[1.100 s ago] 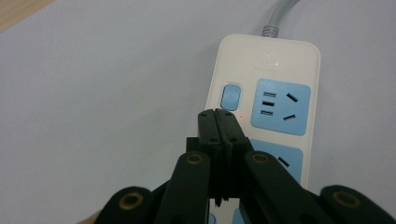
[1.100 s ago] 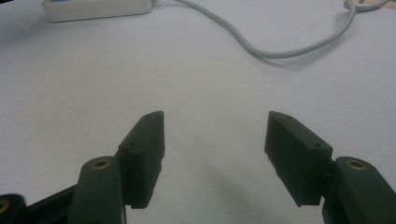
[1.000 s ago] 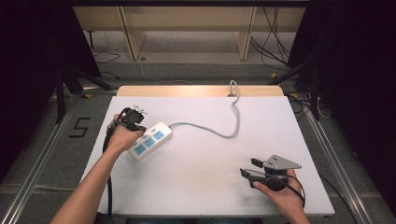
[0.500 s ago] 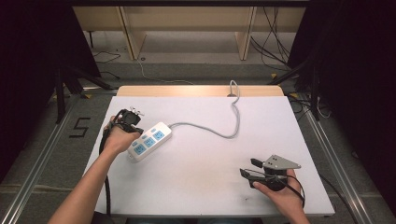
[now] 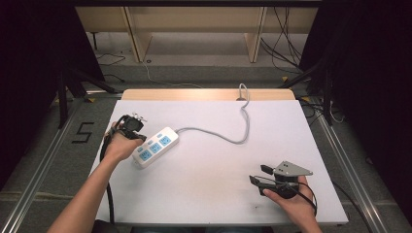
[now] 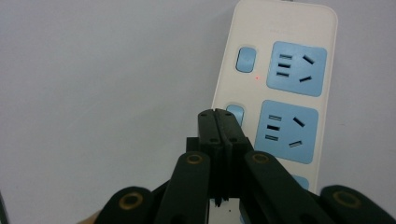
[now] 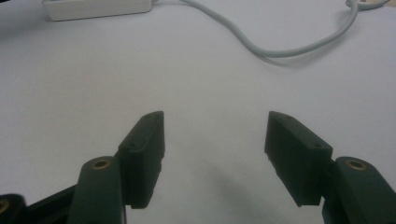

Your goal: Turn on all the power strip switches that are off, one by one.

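Left tongs (image 6: 218, 116) at the power strip (image 6: 275, 88)
They were pressed shut, empty, over a switch; right tongs (image 7: 212, 140) gaped wide over the desk (image 5: 218, 194).

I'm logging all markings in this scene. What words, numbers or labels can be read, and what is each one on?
"5": a dark numeral on the grey floor left of the white table.
Faint embossed line at the top of the white power strip with blue sockets: too faint to read.
Nothing else legible.

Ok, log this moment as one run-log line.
left tongs: shut, tips over power strip by a switch | right tongs: open, empty, on table | strip cord: slack
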{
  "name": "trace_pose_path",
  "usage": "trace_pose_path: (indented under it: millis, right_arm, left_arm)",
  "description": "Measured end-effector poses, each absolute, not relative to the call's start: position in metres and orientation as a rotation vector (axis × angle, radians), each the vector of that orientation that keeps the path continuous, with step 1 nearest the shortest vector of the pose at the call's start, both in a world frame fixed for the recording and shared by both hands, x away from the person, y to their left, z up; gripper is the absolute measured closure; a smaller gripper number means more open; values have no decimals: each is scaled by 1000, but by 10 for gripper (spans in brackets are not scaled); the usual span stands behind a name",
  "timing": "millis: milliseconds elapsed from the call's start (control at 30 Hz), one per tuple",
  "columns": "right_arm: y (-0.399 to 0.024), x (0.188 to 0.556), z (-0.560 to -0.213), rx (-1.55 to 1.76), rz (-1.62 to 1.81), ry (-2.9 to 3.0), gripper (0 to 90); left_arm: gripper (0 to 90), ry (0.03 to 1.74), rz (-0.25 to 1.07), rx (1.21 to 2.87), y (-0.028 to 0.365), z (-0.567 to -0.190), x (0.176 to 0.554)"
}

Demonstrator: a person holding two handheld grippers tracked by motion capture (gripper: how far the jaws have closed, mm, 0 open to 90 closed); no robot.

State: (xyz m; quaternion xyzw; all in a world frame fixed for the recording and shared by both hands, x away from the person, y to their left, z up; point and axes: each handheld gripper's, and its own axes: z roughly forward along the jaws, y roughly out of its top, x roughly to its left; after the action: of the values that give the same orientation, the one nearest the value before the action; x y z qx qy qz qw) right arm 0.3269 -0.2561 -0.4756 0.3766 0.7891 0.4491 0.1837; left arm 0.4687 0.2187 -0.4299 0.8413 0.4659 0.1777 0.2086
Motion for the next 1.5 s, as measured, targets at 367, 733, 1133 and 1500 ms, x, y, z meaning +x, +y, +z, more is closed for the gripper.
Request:
trace_pose_path:
  millis: [367,733,1133,1500]
  right_arm:
    - [-256,327,-475,1063,1267,2222,390]
    - [-257,327,-475,1063,1265,2224,390]
    - [-256,327,-476,1059,1263,2227,390]
    - [-256,327,-476,1058,1261,2229,390]
  left_arm:
    - [898,1301,485,2351,221,-430,467]
    - [898,1306,470,2366,223,-430,466]
    - [898,1330,426,2385,227,-431,465]
    - [897,1347,385,2407,228,-433,467]
